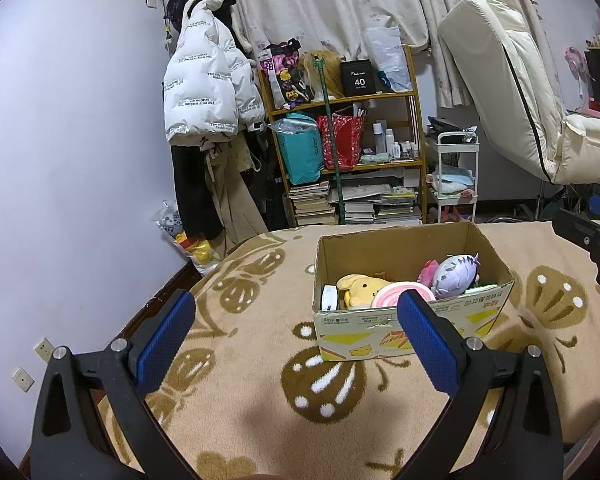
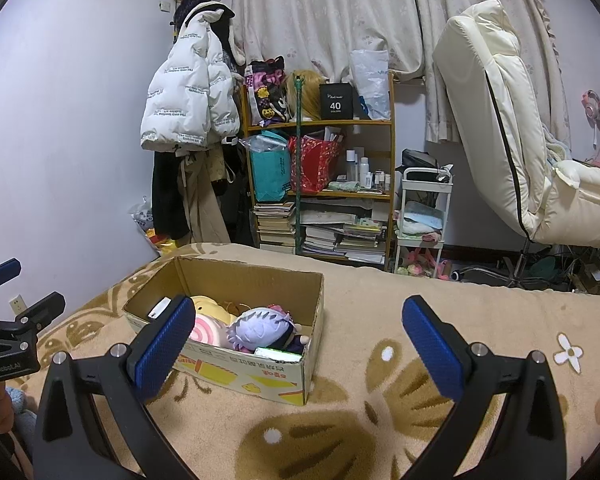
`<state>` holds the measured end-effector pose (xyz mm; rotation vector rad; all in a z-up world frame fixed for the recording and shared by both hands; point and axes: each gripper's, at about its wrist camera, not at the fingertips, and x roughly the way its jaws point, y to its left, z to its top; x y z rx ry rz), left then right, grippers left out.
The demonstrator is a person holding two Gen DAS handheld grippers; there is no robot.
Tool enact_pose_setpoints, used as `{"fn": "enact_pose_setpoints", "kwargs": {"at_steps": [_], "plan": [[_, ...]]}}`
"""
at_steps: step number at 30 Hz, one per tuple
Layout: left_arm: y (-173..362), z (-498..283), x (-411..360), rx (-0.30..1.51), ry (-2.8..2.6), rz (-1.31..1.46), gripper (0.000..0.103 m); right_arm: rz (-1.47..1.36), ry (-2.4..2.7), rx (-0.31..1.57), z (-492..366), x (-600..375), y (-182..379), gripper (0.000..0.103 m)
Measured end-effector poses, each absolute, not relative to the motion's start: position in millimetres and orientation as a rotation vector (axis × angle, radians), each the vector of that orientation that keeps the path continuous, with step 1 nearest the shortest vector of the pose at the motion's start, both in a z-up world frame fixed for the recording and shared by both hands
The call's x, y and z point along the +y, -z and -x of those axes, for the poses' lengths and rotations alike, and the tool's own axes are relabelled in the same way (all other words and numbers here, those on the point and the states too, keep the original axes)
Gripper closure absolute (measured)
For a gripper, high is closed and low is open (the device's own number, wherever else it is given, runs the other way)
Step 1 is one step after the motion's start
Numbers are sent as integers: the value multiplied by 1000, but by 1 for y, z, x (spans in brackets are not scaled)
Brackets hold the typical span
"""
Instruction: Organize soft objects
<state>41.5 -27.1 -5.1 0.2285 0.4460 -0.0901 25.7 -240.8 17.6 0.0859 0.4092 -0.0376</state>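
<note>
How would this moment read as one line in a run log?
left claw: open, empty | right claw: open, empty | cardboard box: on blanket, holds plush toys | nothing held

Box [image 1: 414, 330] floor and lower toys hidden under the plush pile, perhaps more beneath; far shelf [image 2: 320, 196] labels unreadable.

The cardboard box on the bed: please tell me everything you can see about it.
The cardboard box is brown corrugated card, open at the top, with yellow and red print on its front. It stands upright on the beige patterned blanket. Inside lie a yellow plush, a pink swirl cushion and a lilac-haired doll. Neither gripper touches it.
</note>
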Motion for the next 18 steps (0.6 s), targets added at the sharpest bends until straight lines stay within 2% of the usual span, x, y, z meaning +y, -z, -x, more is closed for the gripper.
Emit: {"fn": "enact_pose_setpoints", "kwargs": {"at_steps": [18], "plan": [[4, -40, -28, 447, 90, -229, 3, -84, 36, 410, -26, -243, -19, 0]]}}
